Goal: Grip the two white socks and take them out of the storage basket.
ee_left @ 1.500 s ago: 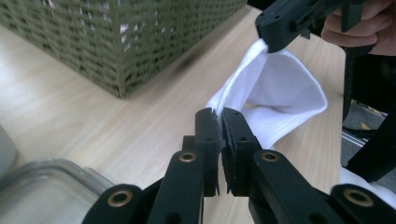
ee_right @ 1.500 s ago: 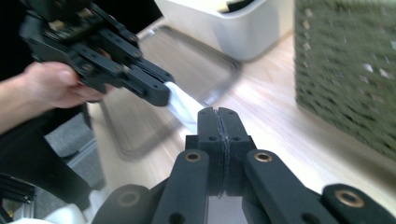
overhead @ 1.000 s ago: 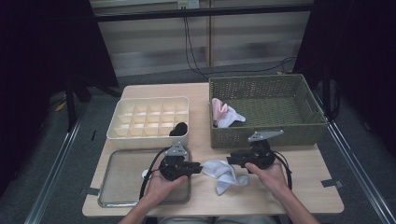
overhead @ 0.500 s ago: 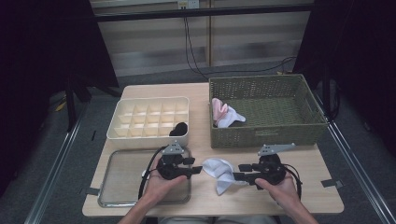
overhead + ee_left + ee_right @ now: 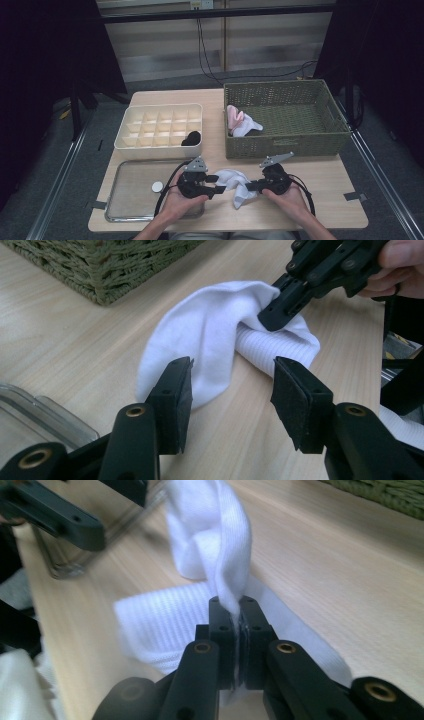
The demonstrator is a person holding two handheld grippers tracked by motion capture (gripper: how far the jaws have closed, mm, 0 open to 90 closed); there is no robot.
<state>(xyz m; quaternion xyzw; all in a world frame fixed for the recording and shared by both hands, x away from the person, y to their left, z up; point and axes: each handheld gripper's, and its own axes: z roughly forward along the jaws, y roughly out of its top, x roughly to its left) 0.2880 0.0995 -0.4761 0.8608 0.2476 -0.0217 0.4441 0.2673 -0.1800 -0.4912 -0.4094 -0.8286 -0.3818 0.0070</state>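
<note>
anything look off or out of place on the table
Nothing damaged or spilled. One small white round disc lies alone in the clear plastic tray, and a single black rolled item sits in the otherwise bare cream divided box.

No lettering, label, brand mark, number or sign can be read anywhere in these views — not on any object, surface or piece of equipment.
</note>
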